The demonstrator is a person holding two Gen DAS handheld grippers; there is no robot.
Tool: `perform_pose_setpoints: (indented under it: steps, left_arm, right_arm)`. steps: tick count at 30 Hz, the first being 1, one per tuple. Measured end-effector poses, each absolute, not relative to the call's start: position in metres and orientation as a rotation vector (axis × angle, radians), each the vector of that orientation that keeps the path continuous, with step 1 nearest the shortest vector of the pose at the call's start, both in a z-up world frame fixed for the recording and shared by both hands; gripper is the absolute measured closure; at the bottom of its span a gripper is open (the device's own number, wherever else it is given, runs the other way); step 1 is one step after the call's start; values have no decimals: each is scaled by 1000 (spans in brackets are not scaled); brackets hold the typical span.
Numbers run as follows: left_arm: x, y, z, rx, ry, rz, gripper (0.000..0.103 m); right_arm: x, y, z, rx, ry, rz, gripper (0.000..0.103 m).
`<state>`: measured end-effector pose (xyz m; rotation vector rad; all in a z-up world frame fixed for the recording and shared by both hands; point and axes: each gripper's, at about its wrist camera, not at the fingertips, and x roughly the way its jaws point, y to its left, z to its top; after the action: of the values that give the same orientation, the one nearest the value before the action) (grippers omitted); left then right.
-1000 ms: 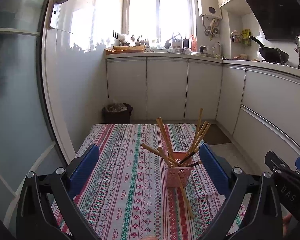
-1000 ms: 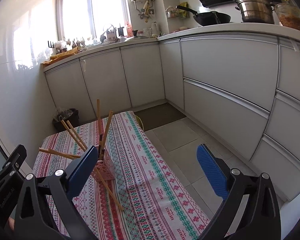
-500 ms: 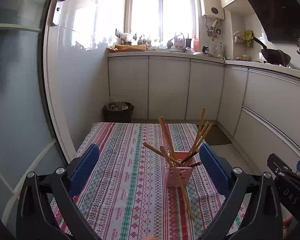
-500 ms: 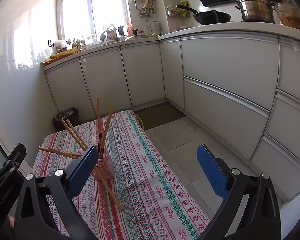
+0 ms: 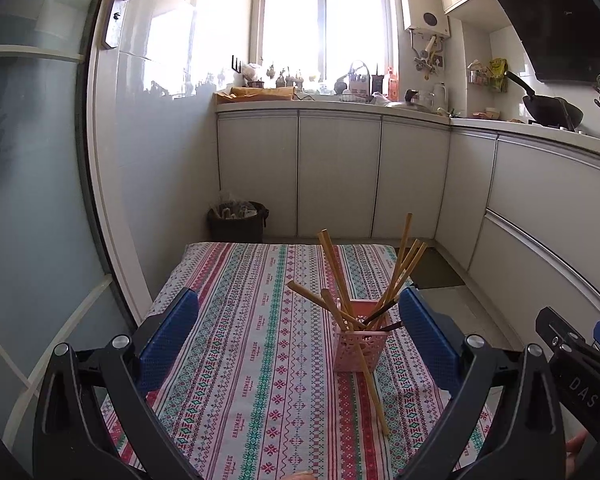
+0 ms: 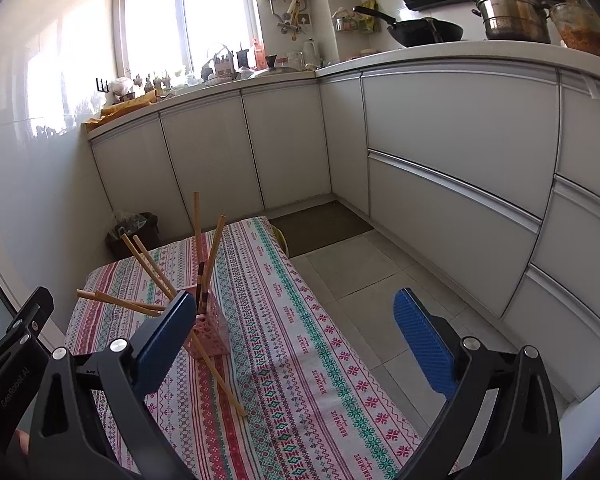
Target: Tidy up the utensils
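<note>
Little has moved since the earlier frames: both wrist views have only edged slightly, and the chopsticks sit as they did. On the table covered by a striped red, green and white patterned cloth stands a small pink perforated plastic basket, right of the table's middle. A bundle of tan wooden chopsticks fans out of it, some leaning left, some right, with a couple of dark-tipped ones among them. One loose wooden chopstick lies slanted on the cloth, its far end against the basket's near side and its near end pointing toward the cameras.

The left gripper hovers above the near part of the table, its blue-padded fingers spread wide and holding nothing. The right gripper hangs over the table's right edge, fingers likewise wide apart and empty; its left pad overlaps the basket in the right wrist view.

White kitchen cabinets line the far and right walls, with a dark waste bin on the floor beyond the table.
</note>
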<state>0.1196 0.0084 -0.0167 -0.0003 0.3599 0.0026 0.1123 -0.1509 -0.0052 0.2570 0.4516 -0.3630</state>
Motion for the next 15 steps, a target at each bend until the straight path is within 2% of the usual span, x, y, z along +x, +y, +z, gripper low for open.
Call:
perform_pose_setpoints:
  steps: [15]
  left_arm:
    - [120,10,-17,4,361,5,7]
  right_arm:
    - [111,-149,-6,257,449,-363,7]
